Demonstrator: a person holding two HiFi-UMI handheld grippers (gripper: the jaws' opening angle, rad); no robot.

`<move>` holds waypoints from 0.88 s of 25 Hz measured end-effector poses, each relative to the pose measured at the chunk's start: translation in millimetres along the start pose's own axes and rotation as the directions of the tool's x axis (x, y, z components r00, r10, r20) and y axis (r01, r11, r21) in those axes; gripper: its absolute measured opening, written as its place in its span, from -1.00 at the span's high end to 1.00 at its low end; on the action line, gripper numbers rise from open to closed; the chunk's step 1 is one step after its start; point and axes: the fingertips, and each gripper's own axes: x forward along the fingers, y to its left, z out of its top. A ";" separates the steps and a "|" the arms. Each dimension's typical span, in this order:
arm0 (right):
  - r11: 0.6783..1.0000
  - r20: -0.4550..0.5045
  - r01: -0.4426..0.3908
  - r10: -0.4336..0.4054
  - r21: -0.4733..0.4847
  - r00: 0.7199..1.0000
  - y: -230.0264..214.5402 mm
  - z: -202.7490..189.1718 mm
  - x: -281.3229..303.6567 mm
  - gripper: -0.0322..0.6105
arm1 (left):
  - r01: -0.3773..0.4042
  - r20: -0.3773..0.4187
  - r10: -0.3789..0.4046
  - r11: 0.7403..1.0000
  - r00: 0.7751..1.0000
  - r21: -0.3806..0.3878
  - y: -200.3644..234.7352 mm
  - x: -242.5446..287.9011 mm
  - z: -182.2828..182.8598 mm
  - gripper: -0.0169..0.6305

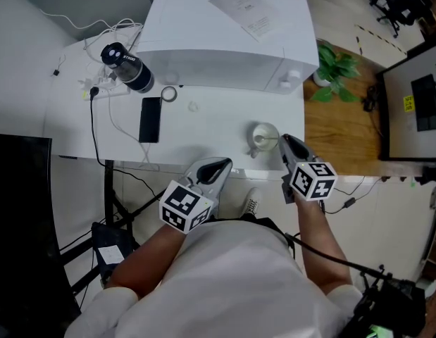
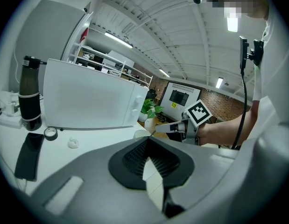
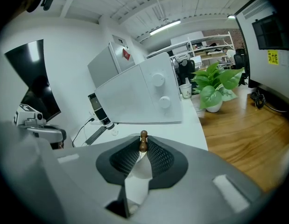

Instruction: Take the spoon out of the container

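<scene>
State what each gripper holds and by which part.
The right gripper pinches the spoon by the brown knobbed end of its handle. The left gripper holds nothing.

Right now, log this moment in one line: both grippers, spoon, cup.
right gripper: shut on spoon handle | spoon: in cup, not yet out | cup: on table | left gripper: shut, empty

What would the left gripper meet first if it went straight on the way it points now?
Most likely the small pale container, seen just past the tips of the left gripper in its own view. Depth is unclear, so the white table may come first.
</scene>
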 end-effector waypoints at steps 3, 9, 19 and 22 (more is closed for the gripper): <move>1.000 0.014 -0.001 0.001 -0.001 1.000 1.2 5.4 -5.0 0.73 | -0.003 0.003 0.003 1.000 1.000 0.001 0.9 -1.6 1.1 0.94; 1.000 0.053 -0.005 0.005 -0.007 0.999 7.2 18.2 -19.8 0.73 | -0.006 0.017 0.006 1.000 1.000 0.009 -0.9 -5.4 4.2 0.94; 1.000 0.116 -0.006 0.005 0.011 0.993 12.5 28.5 -50.2 0.73 | -0.009 0.038 0.008 1.000 0.999 0.025 -6.8 -13.5 8.7 0.94; 1.000 0.133 -0.011 0.008 0.023 0.991 15.6 29.8 -60.3 0.73 | -0.012 0.045 0.010 1.000 0.999 0.029 -8.3 -17.8 10.4 0.94</move>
